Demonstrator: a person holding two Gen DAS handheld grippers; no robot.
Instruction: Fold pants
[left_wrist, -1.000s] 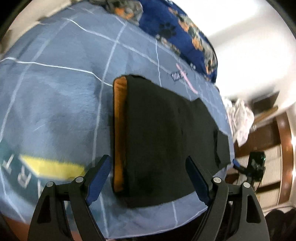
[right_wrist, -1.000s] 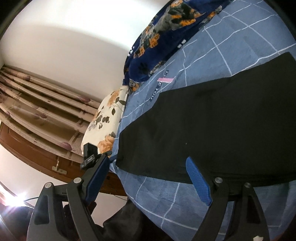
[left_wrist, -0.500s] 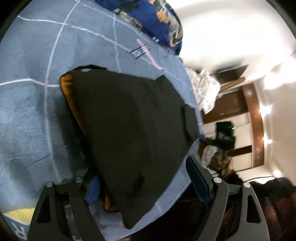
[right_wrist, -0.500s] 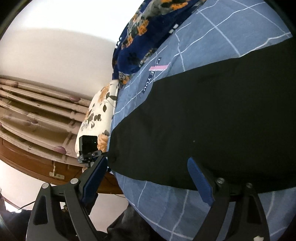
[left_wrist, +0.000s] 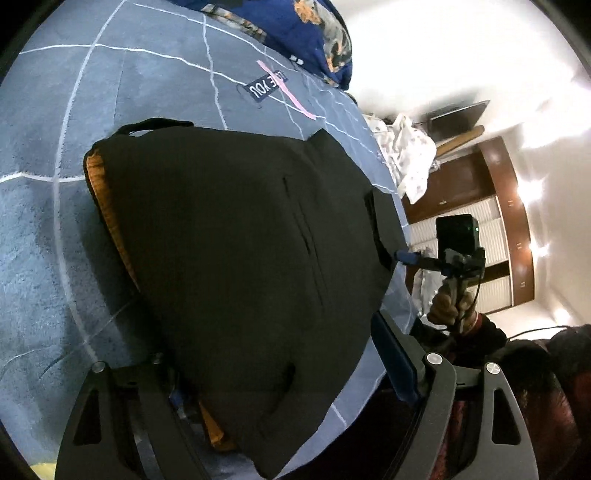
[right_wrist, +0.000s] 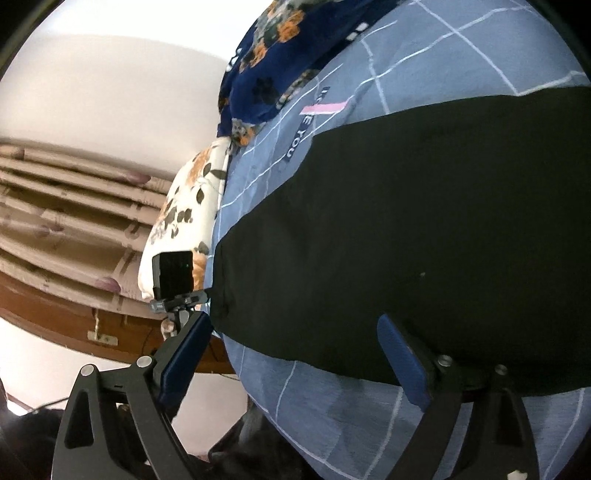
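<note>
A: Why does the left gripper (left_wrist: 284, 384) straddle the corner of the pants (left_wrist: 240, 258)?
B: Its jaws gape around the cloth, unclenched, probably to pinch.
A: And the right gripper (right_wrist: 295, 354)?
B: Its jaws are opening, nothing pinched; the pants lie flat on the blanket (right_wrist: 461, 48), ready for folding.

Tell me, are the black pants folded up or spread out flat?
Spread out flat: the black pants lie long across the blue bedspread, orange waistband showing.
</note>
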